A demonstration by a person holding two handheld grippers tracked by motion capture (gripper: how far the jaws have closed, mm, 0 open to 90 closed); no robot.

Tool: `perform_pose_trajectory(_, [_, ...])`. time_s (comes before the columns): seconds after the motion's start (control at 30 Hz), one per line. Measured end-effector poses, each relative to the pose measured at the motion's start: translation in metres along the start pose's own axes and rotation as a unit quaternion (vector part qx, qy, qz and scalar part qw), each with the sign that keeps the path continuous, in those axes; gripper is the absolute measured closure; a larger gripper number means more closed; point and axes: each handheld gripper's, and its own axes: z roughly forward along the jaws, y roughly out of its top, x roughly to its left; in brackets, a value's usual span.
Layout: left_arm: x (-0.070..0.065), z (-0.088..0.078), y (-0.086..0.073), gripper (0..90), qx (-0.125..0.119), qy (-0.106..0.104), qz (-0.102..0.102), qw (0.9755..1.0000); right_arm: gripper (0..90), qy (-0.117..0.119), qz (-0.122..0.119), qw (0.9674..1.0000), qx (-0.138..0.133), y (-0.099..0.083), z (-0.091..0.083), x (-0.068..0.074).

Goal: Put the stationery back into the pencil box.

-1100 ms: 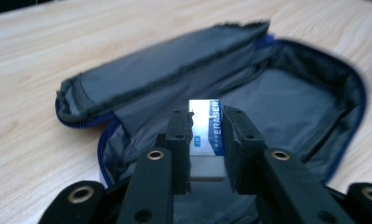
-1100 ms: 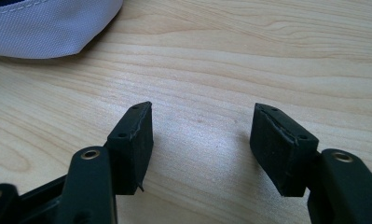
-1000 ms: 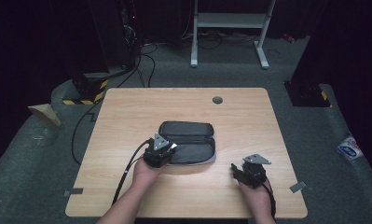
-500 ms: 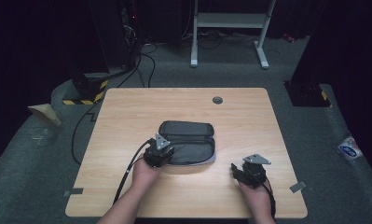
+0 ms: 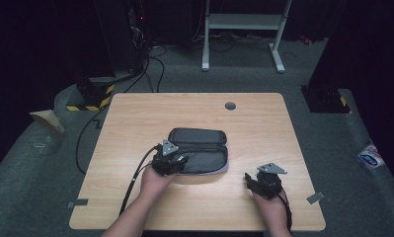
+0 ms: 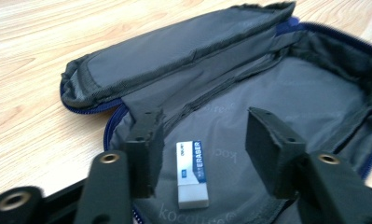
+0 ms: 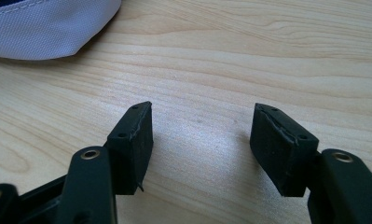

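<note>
The pencil case (image 5: 199, 150) lies unzipped near the middle of the bench (image 5: 135, 113), its lid folded back toward the top of the frame so the lining is exposed for filling. In the left gripper view, an eraser (image 6: 191, 173) lies flat on that grey lining at the lower centre of the frame, between the jaws of the left hand-held gripper (image 6: 204, 147) but touched by neither pad. Those jaws have just been opening, so the eraser looks freshly let go, left where it should stay.

The right hand-held gripper (image 7: 207, 142) waits with jaws parted over bare wood, holding nothing, clear of the work.

The high view places both hand-held grippers: left (image 5: 169, 160) at the case's near-left edge, right (image 5: 263, 182) well apart at lower right. The right gripper view catches the case's pale outer fabric at upper left.
</note>
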Motion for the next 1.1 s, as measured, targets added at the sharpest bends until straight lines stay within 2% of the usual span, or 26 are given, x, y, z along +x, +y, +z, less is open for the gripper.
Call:
perform_pose_trajectory(0.13, [0.006,-0.007,0.001,37.3,-0.015,-0.028,-0.016,0.9994,38.9,0.0,0.0,1.0,0.0,0.0,0.0,0.0])
perform_pose_trajectory(0.23, [0.008,-0.01,-0.001,27.9,-0.015,-0.031,-0.025,0.9991,38.9,0.0,0.0,1.0,-0.001,0.0,0.0,0.0])
perform_pose_trajectory(0.43, [0.014,-0.015,-0.004,15.8,-0.021,-0.024,-0.026,0.9992,38.9,-0.001,0.0,1.0,0.0,0.0,0.0,0.0])
perform_pose_trajectory(0.53, [0.018,-0.021,-0.007,10.9,-0.029,-0.021,-0.034,0.9987,38.9,-0.002,0.002,1.0,0.0,0.0,0.0,0.001])
perform_pose_trajectory(0.77, [0.037,-0.038,-0.017,0.4,-0.031,-0.001,-0.038,0.9988,38.8,-0.002,0.002,1.0,0.0,0.0,0.0,0.0])
perform_pose_trajectory(1.1, [0.062,-0.052,-0.042,0.1,-0.011,0.019,-0.049,0.9986,38.8,-0.003,0.003,1.0,0.0,0.0,0.0,0.0])
